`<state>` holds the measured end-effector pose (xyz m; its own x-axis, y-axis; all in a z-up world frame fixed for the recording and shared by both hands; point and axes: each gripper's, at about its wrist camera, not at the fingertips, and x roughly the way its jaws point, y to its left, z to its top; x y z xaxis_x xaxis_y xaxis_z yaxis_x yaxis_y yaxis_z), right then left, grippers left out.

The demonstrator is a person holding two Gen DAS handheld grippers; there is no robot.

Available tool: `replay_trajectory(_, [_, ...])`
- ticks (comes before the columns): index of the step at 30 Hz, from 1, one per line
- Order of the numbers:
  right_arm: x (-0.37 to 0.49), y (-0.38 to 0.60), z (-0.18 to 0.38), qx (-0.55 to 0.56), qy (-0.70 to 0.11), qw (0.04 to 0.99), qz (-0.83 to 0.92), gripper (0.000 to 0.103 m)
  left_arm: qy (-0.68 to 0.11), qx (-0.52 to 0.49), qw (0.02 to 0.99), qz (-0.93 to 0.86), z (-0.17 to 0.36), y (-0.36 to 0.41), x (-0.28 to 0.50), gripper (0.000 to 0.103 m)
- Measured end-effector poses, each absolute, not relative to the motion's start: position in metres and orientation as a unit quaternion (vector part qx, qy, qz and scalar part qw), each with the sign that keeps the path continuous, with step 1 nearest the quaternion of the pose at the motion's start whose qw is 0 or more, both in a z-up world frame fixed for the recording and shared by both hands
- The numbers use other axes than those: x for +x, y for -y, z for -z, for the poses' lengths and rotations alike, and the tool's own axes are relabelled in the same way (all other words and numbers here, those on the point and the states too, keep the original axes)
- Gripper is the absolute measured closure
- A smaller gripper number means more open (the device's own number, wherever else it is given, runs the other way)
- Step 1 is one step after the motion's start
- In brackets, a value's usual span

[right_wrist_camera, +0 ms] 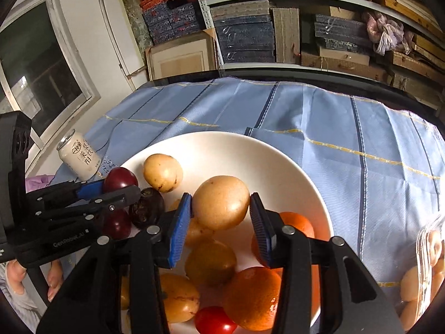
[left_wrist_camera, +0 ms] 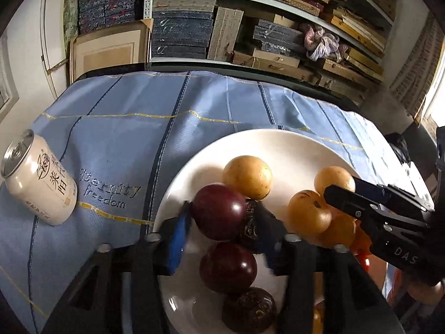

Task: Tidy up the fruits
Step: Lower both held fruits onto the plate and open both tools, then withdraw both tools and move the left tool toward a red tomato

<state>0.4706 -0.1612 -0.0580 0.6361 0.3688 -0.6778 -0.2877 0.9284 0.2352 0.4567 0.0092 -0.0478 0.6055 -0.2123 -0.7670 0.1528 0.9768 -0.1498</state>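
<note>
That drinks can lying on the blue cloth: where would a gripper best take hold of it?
Probably across the middle of the can's round body, coming down from above with one finger on each long side. It lies tipped on the cloth, apart from the plate, so its sides look free while the ends are awkward to reach.

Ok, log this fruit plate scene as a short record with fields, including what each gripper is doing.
Surface: blue checked tablecloth
Container: white plate, holding passion fruit, oranges and a cherry tomato
Left gripper: open, purple passion fruit between its fingers, on the plate
Right gripper: shut on a yellow passion fruit, at the plate
Off the plate: drink can, upright on the tablecloth, beside the plate
</note>
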Motion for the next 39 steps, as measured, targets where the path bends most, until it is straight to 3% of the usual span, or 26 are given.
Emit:
replay_trajectory(1, [0.468,0.163,0.055,0.055,-0.382,0.905,-0.182,0.060,-0.426,-0.037,0.899,0.097,0.044,-0.011,0.454,0.032])
replay_trajectory(3, [0.461,0.168,0.047,0.056,-0.374,0.908,-0.178,0.060,-0.412,-0.039,0.906,0.087,0.036,-0.014,0.447,0.025])
replay_trajectory(9, [0.402,0.184,-0.004,0.080,-0.313,0.924,-0.203,0.058,-0.390,-0.035,0.916,0.085,0.001,-0.022,0.409,0.024])
replay_trajectory(13, [0.336,0.197,-0.034,0.089,-0.248,0.938,-0.223,0.025,-0.364,-0.013,0.928,0.084,-0.016,-0.020,0.366,0.014])
replay_trajectory(15, [0.302,0.201,-0.039,0.084,-0.227,0.942,-0.233,0.023,-0.353,-0.010,0.932,0.086,-0.019,-0.019,0.341,0.010])
replay_trajectory(19, [0.247,0.214,-0.028,0.090,-0.200,0.945,-0.243,0.011,-0.352,0.006,0.930,0.104,-0.006,-0.008,0.294,0.009])
replay_trajectory(25, [0.202,0.223,0.012,0.079,-0.172,0.955,-0.228,0.009,-0.342,0.044,0.932,0.113,0.028,0.013,0.244,0.009])
replay_trajectory(30, [0.215,0.223,0.036,0.067,-0.217,0.948,-0.224,0.009,-0.313,0.092,0.940,0.100,0.051,0.029,0.228,0.009])
replay_trajectory(39, [0.233,0.214,0.061,0.065,-0.267,0.934,-0.228,0.014,-0.366,0.064,0.921,0.117,0.071,0.013,0.245,0.009])
